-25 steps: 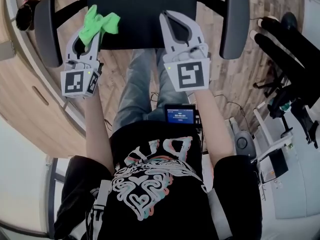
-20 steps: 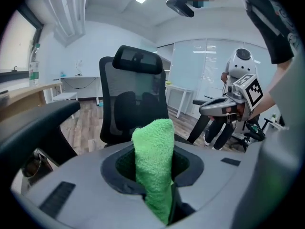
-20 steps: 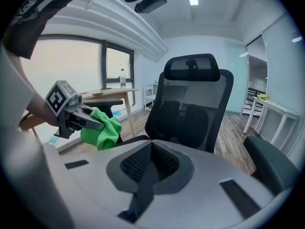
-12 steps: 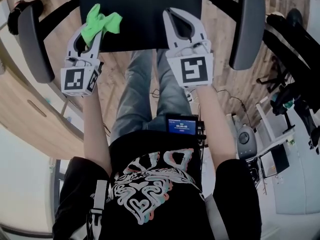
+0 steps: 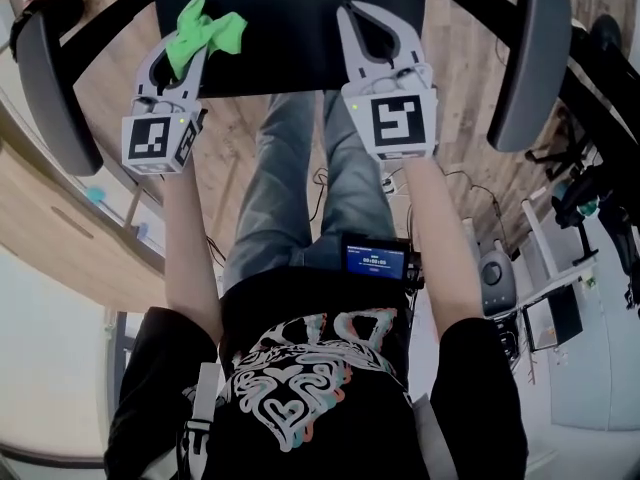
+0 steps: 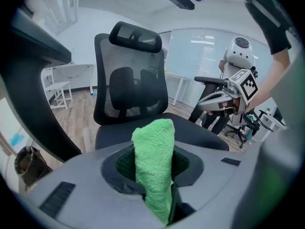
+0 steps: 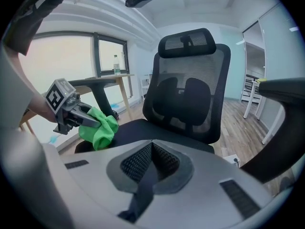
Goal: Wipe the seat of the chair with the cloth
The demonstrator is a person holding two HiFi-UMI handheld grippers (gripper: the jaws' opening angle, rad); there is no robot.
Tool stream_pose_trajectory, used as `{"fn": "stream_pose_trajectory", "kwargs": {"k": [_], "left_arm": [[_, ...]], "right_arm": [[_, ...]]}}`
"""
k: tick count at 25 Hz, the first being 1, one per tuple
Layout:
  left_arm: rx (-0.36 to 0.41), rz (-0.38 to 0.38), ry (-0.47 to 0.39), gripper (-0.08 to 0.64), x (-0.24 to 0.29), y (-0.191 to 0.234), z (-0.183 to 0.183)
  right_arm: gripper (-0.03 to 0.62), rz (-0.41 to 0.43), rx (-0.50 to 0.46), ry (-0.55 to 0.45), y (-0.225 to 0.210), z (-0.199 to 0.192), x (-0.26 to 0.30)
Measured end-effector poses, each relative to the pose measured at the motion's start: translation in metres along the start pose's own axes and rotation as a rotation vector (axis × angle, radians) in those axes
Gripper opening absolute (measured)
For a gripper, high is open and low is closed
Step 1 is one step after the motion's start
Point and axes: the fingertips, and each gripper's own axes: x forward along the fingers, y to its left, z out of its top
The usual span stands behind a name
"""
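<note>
Left hand-held gripper (image 5: pixel 192 48): at 11 o'clock in the head view, jaws clamped on the cloth; its marker cube faces the camera.
Cloth (image 5: pixel 207 31): green, bunched. It is pinched between the left jaws, with a fold standing up past the tips and a tail running down into the jaw gap. It sits over the front left corner of the seat. Whether it touches the seat cannot be told.
Right hand-held gripper (image 5: pixel 352 10): at 12 to 1 o'clock in the head view. Its jaws are together with nothing between them, over the seat's front right edge, apart from the left one.
Seat (image 5: pixel 290 18): black, at 12 o'clock in the head view, front edge toward the person.
Chair (image 7: pixel 190 94): black, with a mesh backrest and a headrest (image 7: pixel 187 39) on top, facing the person.
Armrests: one at 10 o'clock (image 5: pixel 45 78) and one at 2 o'clock (image 5: pixel 535 58), outside each gripper.
Legs (image 5: pixel 290 178): in jeans, at the centre of the head view, just in front of the seat.
Screen (image 5: pixel 377 259): small and lit, at the person's waist, 5 o'clock from the right gripper.
Floor (image 5: pixel 230 128): wood planks under the chair.
</note>
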Motion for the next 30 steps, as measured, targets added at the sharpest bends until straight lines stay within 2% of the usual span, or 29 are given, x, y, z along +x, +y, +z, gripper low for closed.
{"fn": "stream_pose_trajectory", "kwargs": {"k": [6,11,17,21,23,30], "left_arm": [[0.005,0.008,0.054,0.107,0.01,0.017,-0.024],[0.116,-0.027,0.139,0.106,0.021,0.006,-0.042],[0.096,-0.017,0.175,0.106,0.03,0.01,-0.056],[0.118,-0.033,0.247,0.106,0.04,0.012,-0.091],[0.123,-0.035,0.246,0.106,0.041,0.015,-0.101],[0.153,-0.01,0.247,0.106,0.046,0.014,-0.101]], "right_arm": [[0.002,0.008,0.018,0.032,0.005,-0.013,0.015],[0.002,0.015,0.02,0.043,0.003,-0.019,0.019],[0.002,0.023,0.029,0.04,0.008,-0.027,0.025],[0.002,0.015,0.045,0.036,0.006,-0.036,0.028],[0.002,0.01,0.046,0.045,0.005,-0.038,0.027],[0.002,-0.021,0.053,0.069,-0.011,-0.05,0.024]]}}
